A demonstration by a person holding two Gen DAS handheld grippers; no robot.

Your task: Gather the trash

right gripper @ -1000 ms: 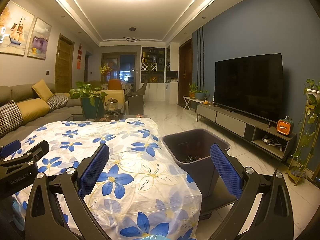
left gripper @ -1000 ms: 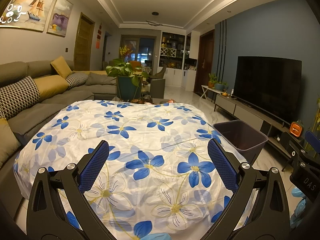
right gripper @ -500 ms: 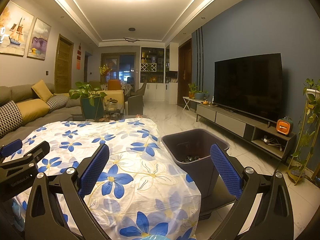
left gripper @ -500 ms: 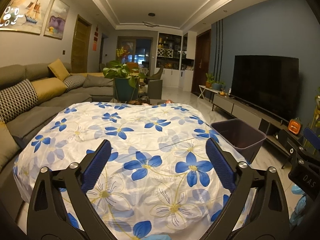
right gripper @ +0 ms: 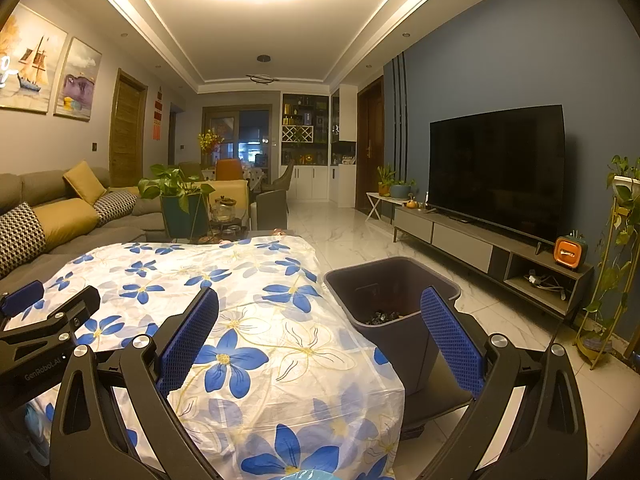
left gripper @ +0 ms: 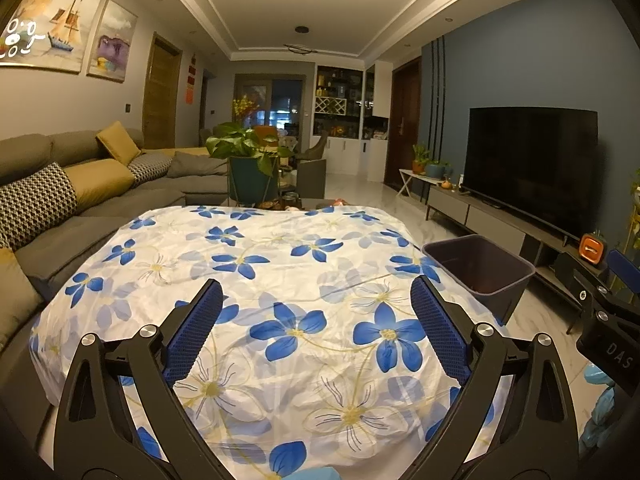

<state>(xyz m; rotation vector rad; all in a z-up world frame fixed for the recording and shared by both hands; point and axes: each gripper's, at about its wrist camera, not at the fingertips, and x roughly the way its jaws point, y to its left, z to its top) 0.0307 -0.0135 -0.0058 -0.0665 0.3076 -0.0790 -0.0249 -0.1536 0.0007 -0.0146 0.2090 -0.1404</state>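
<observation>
Fingers of the left gripper (left gripper: 316, 300) are standing wide apart, gripping nothing, hovering over the near part of the table (left gripper: 280, 264) with its blue-flowered cloth. Fingers of the right gripper (right gripper: 320, 308) are likewise gaping and empty, hanging above the table's right edge. Beyond that edge the dark bin (right gripper: 394, 312) is sitting on the floor, holding small dark scraps (right gripper: 384, 317) just left of the right finger.

Dark scraps in the bin (right gripper: 394, 280) too small to identify; cloth (left gripper: 280, 264) hides the table
</observation>
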